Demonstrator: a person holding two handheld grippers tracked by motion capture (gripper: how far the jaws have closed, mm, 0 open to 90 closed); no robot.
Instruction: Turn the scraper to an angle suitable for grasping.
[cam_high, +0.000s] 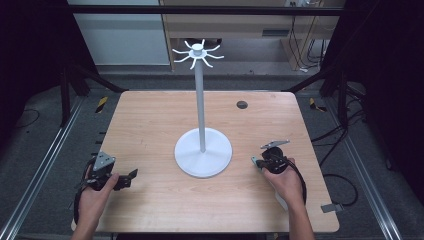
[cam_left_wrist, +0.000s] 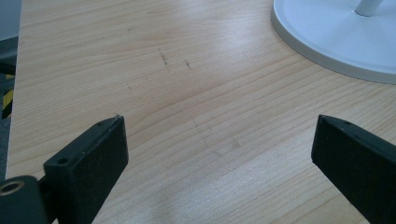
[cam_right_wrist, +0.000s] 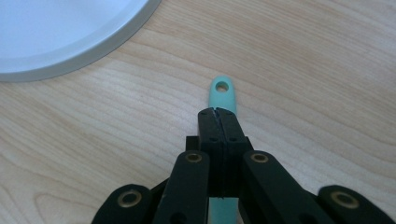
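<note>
Clearly the right tongs are clamped on the mint-green handle of some utensil, the two black jaws pressed together with only the handle's tip, the end with the hanging hole, poking out beyond them. The handle sits low over the worktop, just to the right of the white stand's round base as the person faces it. What is on the utensil's other end I cannot tell; a pale bit shows under the right hand in the high view.

The left tongs stand wide open and hold nothing, resting near the front left of that base.

If the utensil is meant for one of the hooks crowning the stand, my worry is the grip. The jaws pinch close to the hole end, so the long remainder hangs behind and may swing or slip when lifted. The hole is small and partly crowded by the jaw tips, so threading a thin hook through it looks fiddly. The pole is tall and slim on that base; a nudge high up could rock it, and the empty left tongs are not steadying it.
</note>
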